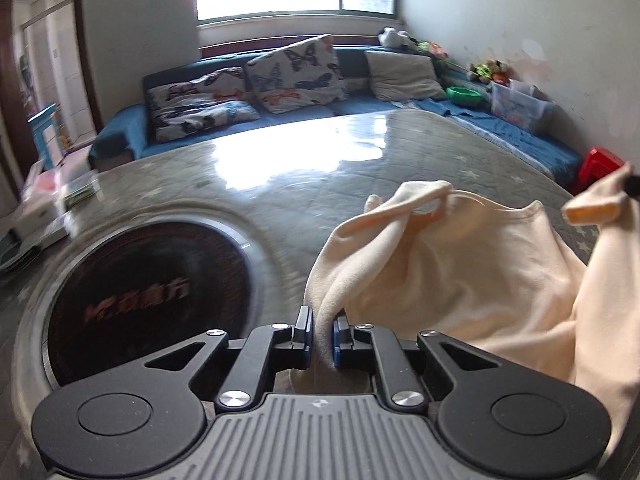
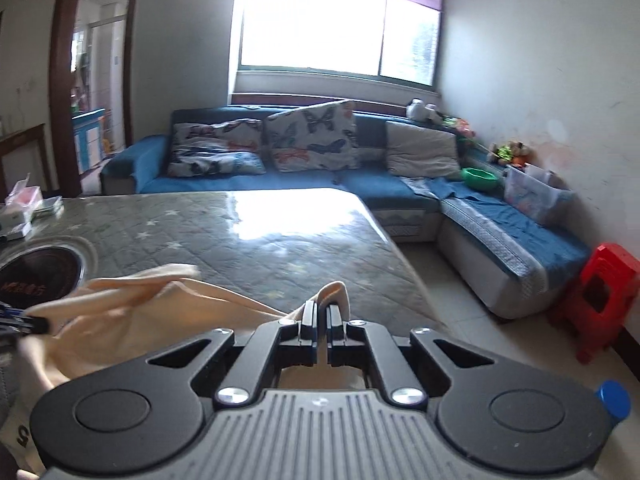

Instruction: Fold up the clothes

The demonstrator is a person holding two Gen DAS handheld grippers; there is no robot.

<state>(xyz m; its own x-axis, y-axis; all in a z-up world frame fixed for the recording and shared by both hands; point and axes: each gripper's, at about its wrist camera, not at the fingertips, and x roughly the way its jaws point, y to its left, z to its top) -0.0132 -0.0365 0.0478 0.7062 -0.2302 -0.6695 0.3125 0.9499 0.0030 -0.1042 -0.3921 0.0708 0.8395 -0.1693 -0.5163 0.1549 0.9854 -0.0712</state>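
Observation:
A cream-coloured garment (image 1: pixel 460 264) hangs bunched between my two grippers above the grey star-patterned table (image 1: pixel 280 168). My left gripper (image 1: pixel 322 322) is shut on one edge of it, with cloth pinched between the blue pads. My right gripper (image 2: pixel 322 314) is shut on another edge of the garment (image 2: pixel 160 312), a fold rising just past its fingertips. In the left wrist view the right gripper's tip (image 1: pixel 632 186) shows at the far right with cloth around it. In the right wrist view the left gripper's tip (image 2: pixel 24 322) shows at the left edge.
A round dark hotplate (image 1: pixel 148 300) is set into the table at the left. Boxes and packets (image 2: pixel 24 208) lie at the table's far left. Behind stands a blue corner sofa (image 2: pixel 400 192) with butterfly cushions, and a red stool (image 2: pixel 604 292) on the floor at right.

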